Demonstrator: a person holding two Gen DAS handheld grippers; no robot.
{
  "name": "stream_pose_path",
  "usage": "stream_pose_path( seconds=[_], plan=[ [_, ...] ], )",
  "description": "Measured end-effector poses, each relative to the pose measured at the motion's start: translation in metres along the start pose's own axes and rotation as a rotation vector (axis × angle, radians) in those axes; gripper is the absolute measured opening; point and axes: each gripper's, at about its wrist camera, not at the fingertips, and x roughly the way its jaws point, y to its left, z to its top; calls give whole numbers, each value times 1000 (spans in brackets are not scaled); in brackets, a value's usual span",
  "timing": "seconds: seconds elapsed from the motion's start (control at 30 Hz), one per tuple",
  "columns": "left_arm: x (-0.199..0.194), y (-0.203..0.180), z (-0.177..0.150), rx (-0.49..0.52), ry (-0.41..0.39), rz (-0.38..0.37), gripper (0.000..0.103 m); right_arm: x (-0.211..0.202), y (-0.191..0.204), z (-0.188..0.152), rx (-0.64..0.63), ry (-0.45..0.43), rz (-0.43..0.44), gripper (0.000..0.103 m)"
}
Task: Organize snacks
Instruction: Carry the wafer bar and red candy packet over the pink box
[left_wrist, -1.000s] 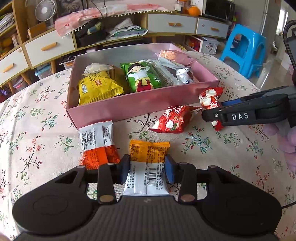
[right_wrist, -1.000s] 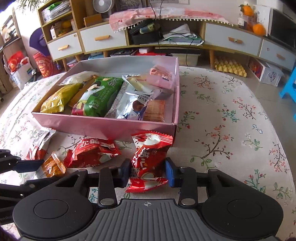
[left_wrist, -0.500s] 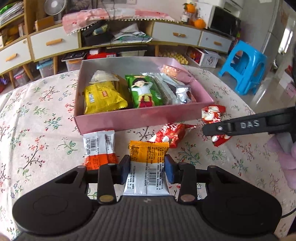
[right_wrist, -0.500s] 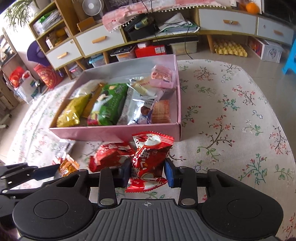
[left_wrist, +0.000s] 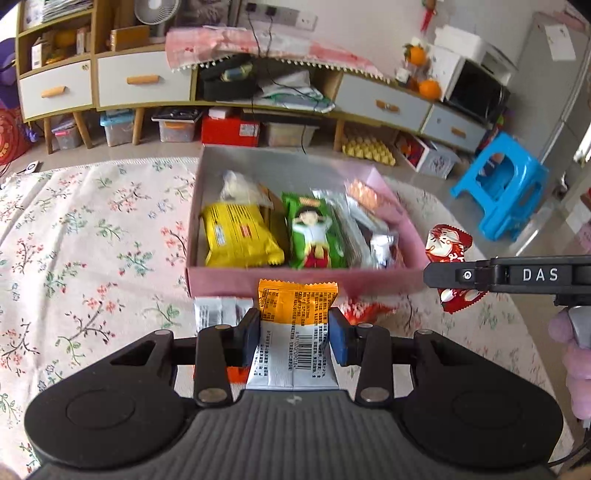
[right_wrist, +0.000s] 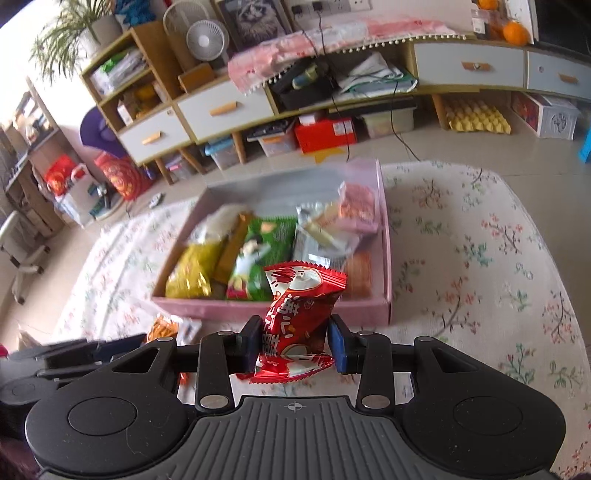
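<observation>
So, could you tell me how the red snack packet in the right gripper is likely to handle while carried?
The red packet looks crinkled and puffy, so probably light and floppy. Its glossy film may slip in the right gripper. Contents might crush if squeezed harder.

Left gripper (left_wrist: 293, 338) body: black plastic, a ribbed grey centre panel, a smooth round disc moulded on each side.
Left gripper fingers (left_wrist: 338, 341): one pad blue, the other dark, on black link arms with silver rivets.
Right gripper (right_wrist: 294, 345) body: same black shell, a small crosshair mark on its ribbed panel.
Right gripper side: seen from the left wrist view, a flat black bar lettered "DAS" in white, with one small silver screw.
Hand (left_wrist: 576, 347): pale purple, possibly a glove; blurred at the frame edge.
Cable: thin and black, lower right corner.
</observation>
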Motion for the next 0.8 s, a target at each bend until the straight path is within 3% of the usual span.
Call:
stream_pose_path(
  seconds=[0.3,0.57,0.8],
  plan=[
    [0,-2,14,-3,-93,7,36,7,-22,22,85,-71,59,37],
    [20,-4,34,2,-100,30,36,27,-53,27,221,-46,168,37],
    [47,-7,58,3,-100,54,36,45,-52,26,252,-2,198,37]
  ],
)
